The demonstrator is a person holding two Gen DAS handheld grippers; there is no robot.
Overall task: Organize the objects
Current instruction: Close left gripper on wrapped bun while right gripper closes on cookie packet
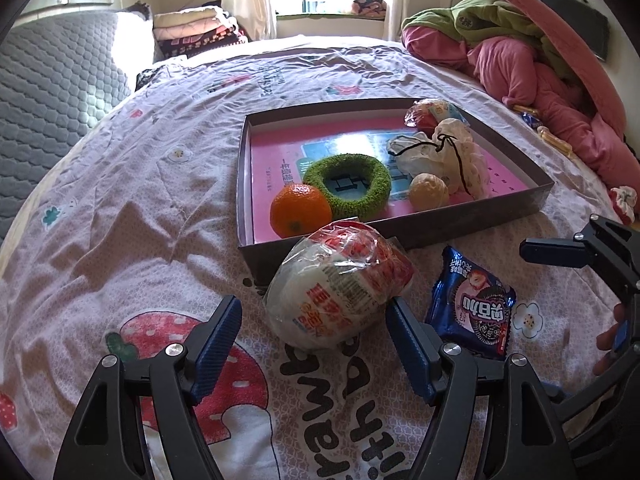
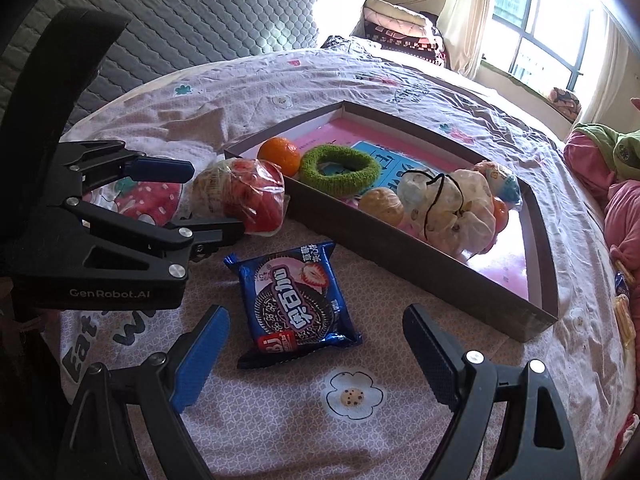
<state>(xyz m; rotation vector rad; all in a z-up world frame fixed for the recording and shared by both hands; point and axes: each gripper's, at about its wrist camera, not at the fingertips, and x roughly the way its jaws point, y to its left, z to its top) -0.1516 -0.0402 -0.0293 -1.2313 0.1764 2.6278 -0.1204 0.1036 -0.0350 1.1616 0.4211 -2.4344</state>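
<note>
Both grippers show black angular frames with silver screws. The left gripper (image 1: 314, 344) carries ribbed blue pads on its fingers (image 1: 216, 350); the right gripper (image 2: 316, 354) matches, and white GenRobot.AI lettering (image 2: 110, 293) marks one frame.

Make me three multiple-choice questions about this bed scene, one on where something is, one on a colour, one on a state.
1. Where does the cookie packet lie?
A. inside the box
B. on the bedsheet, outside the box
C. on the pillow

2. What colour is the fuzzy ring in the box?
A. green
B. blue
C. white

3. How do the jaws of the right gripper stand?
A. shut on the packet
B. shut on nothing
C. open, with the packet between them on the sheet

Answers:
1. B, it rests on the sheet in front of the box wall.
2. A, the loop beside the orange is green.
3. C, both blue pads stand clear of the wrapper.
</note>
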